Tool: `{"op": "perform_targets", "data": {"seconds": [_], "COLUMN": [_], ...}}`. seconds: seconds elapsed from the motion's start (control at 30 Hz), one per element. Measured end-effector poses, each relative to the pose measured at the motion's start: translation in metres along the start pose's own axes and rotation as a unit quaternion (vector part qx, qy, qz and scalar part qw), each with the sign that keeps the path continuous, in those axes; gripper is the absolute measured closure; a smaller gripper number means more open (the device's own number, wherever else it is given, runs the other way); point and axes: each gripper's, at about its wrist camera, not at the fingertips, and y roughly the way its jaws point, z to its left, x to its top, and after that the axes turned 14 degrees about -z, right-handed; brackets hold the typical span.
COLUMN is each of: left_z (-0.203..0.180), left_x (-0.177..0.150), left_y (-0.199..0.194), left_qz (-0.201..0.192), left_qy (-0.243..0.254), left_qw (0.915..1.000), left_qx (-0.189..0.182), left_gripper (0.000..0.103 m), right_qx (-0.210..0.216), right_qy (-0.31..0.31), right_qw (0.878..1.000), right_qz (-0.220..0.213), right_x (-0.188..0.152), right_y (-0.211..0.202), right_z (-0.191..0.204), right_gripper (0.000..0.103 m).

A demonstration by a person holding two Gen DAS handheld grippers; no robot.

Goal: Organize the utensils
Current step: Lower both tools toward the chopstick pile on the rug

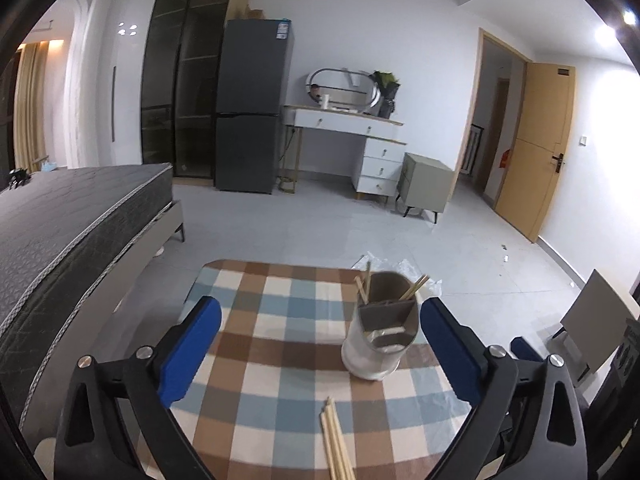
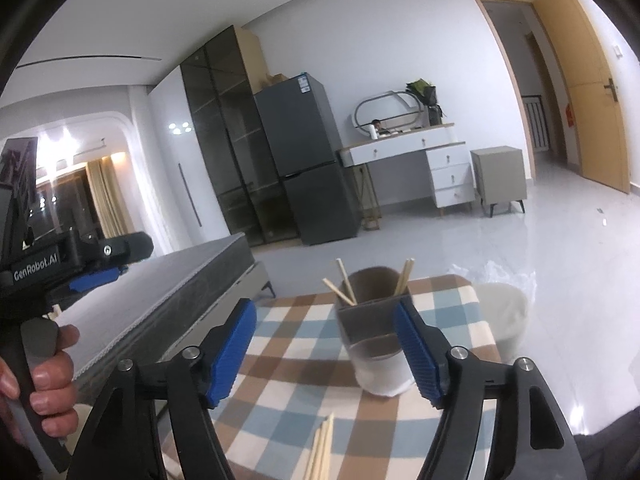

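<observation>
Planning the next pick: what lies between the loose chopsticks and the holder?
Only bare checked cloth separates the loose chopsticks from the holder; the left wrist view shows it best.

A grey fridge (image 1: 250, 108) stands beside a white dresser (image 1: 360, 140).

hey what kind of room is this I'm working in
Probably a bedroom or studio flat: a bed stands beside the checked table, with a fridge and a dressing table with mirror along the far wall.
</observation>
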Motion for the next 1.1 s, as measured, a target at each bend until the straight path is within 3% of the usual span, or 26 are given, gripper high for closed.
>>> {"op": "perform_targets", "data": {"seconds": [0.13, 0.37, 0.57, 0.9, 1.0, 1.1], "left_z": [0.010, 0.025, 0.042, 0.072, 0.078, 0.084], "left_x": [-0.011, -0.049, -0.089, -0.137, -0.143, -0.145], "left_y": [-0.010, -0.022, -0.001, 0.031, 0.042, 0.046], "left_qz": [0.004, 0.013, 0.043, 0.093, 0.111, 0.120], "left_qy": [-0.013, -0.013, -0.012, -0.016, -0.015, -0.017], "left_qw": [0.9999, 0.9997, 0.9985, 0.9942, 0.9916, 0.9899], "left_qx": [0.002, 0.015, 0.033, 0.052, 0.065, 0.073], "left_gripper": [0.005, 0.003, 0.003, 0.003, 0.003, 0.003], "right_qx": [0.004, 0.005, 0.003, 0.006, 0.015, 0.031], "right_qy": [0.001, -0.003, -0.019, -0.036, -0.048, -0.077], "right_qw": [1.000, 1.000, 0.998, 0.983, 0.971, 0.952], "right_qz": [0.001, 0.023, 0.055, 0.181, 0.232, 0.296], "right_x": [-0.006, -0.027, -0.050, -0.090, -0.101, -0.116], "right_y": [-0.009, -0.013, -0.009, 0.032, 0.056, 0.085], "right_z": [0.008, 0.018, 0.021, 0.017, 0.016, 0.016], "right_gripper": [0.020, 0.012, 0.007, 0.006, 0.006, 0.007]}}
